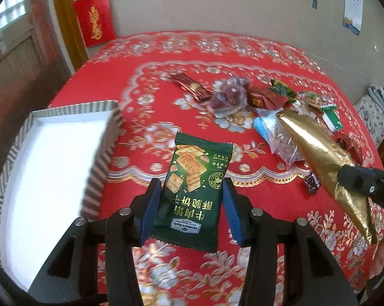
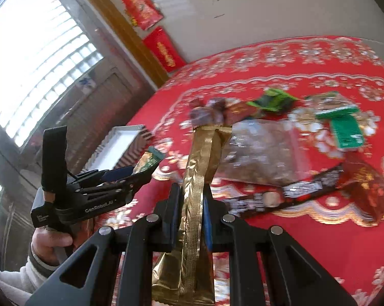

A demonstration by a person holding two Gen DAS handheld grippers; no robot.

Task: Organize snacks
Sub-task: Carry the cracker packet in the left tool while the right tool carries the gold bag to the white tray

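Lighting: daylight, bright. Source: window (image 2: 31, 58) at ten o'clock in the right wrist view, blown out to white. White tray (image 1: 46, 168) floor at nine o'clock in the left wrist view overexposed, detail lost. Glare: gold packet (image 2: 194, 204) reflective. Blur: motion smear over snack pile (image 2: 281, 132), worse in the right wrist view. Distortion: strong fisheye bowing, tablecloth (image 1: 243, 58) edge curved; corners vignetted black.

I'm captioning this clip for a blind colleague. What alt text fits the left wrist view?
The left gripper holds a dark green cracker packet between its blue jaws above a red floral tablecloth. A striped box with a white inside sits at the left, a pile of snacks lies beyond, and a gold foil packet is held at the right.
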